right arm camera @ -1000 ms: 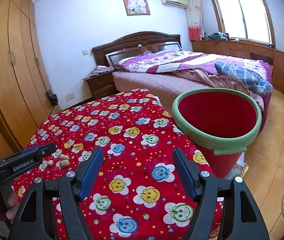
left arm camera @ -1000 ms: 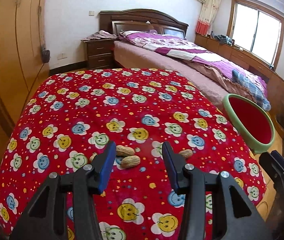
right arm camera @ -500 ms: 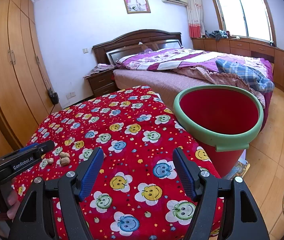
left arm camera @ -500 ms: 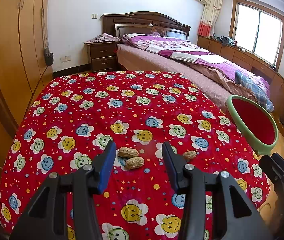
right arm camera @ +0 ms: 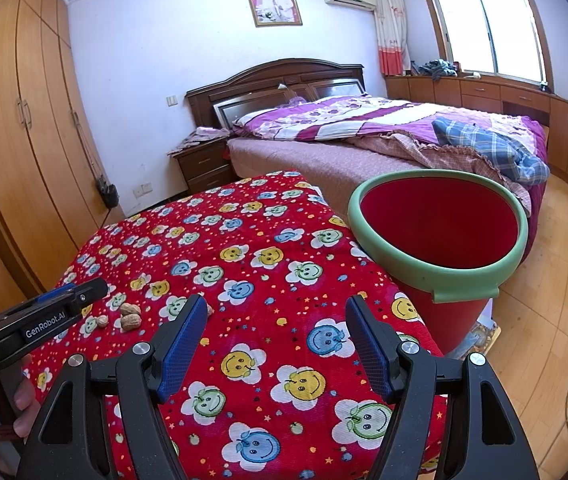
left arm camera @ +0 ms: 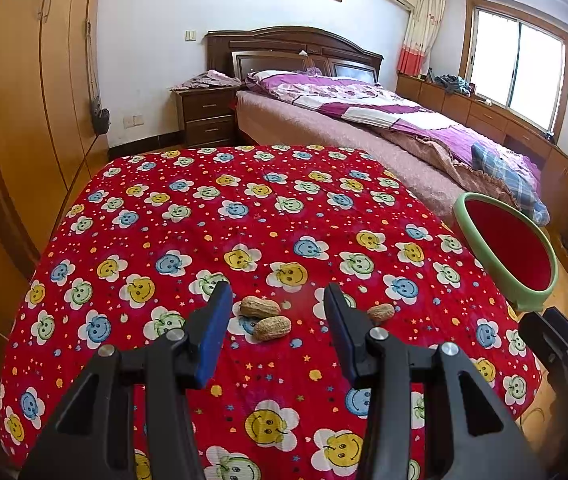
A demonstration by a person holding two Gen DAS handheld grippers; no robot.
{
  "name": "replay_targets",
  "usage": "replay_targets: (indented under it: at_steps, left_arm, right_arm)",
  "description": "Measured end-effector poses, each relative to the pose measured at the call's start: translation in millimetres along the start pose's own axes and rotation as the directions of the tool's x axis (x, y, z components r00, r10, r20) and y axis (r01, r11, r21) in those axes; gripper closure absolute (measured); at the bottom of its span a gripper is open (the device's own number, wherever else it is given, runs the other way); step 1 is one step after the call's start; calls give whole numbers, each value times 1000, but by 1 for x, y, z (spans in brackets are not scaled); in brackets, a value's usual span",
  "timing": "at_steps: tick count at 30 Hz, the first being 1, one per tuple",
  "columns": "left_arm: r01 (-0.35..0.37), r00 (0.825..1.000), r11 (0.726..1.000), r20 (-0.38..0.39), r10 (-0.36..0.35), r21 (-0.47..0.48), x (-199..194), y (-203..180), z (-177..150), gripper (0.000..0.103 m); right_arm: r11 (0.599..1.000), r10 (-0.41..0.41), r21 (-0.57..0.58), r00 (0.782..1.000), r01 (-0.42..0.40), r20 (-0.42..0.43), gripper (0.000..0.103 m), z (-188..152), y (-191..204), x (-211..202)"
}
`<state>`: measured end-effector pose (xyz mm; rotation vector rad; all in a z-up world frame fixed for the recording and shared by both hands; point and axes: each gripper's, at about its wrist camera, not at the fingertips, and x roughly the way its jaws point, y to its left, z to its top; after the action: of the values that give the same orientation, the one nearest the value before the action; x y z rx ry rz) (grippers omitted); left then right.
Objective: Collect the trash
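Peanut shells lie on the red smiley-flower cloth (left arm camera: 244, 216). In the left wrist view two peanuts (left arm camera: 266, 318) lie together between my open left gripper's (left arm camera: 278, 304) fingertips, and a third peanut (left arm camera: 380, 313) lies just right of the right finger. In the right wrist view the peanuts (right arm camera: 128, 316) sit at the cloth's left, beside the left gripper (right arm camera: 64, 308). My right gripper (right arm camera: 276, 320) is open and empty over the cloth's near right part. A red bin with a green rim (right arm camera: 437, 240) stands right of the table; it also shows in the left wrist view (left arm camera: 511, 252).
A bed (right arm camera: 383, 136) with purple bedding stands behind the table and bin. A wooden wardrobe (right arm camera: 16, 120) runs along the left wall and a nightstand (left arm camera: 206, 116) stands by the bed. Wooden floor (right arm camera: 555, 320) lies to the right with a cable on it.
The left gripper has drawn back and tilted up slightly, so more of the room shows; the peanuts stay between its fingers. The right gripper has hardly moved.
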<state>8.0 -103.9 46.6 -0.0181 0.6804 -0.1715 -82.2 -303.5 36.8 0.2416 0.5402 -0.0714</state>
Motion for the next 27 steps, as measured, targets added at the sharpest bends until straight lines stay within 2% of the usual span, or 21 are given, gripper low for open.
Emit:
replay_targets:
  at_steps: [27]
  left_arm:
    - [0,1000,1000,0,0,-2,-1,2,0,55]
  right_arm:
    - [1000,0,1,1000,0,0,30,0,0,0]
